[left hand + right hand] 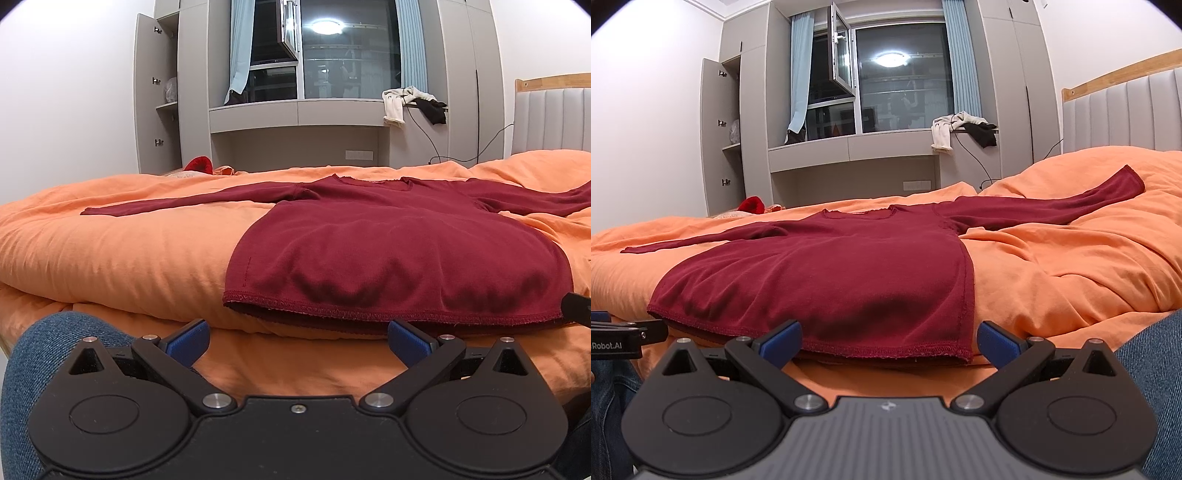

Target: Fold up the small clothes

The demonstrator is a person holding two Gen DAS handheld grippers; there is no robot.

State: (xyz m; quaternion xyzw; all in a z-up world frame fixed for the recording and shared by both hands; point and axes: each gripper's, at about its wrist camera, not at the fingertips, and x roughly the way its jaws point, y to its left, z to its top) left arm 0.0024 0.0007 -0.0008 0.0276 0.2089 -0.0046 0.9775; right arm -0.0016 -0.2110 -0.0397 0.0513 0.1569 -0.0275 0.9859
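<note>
Left hand-held gripper (298, 341) jaws wide apart, right hand-held gripper (889, 342) likewise, both level, side by side

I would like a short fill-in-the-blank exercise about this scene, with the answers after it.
1. The dark red long-sleeved shirt lies flat on an ____ duvet.
2. Both of its sleeves are spread ____.
3. The left gripper and the right gripper are both ____.
4. Both grippers are at the shirt's bottom ____.

Answers: orange; outward; open; hem
</note>
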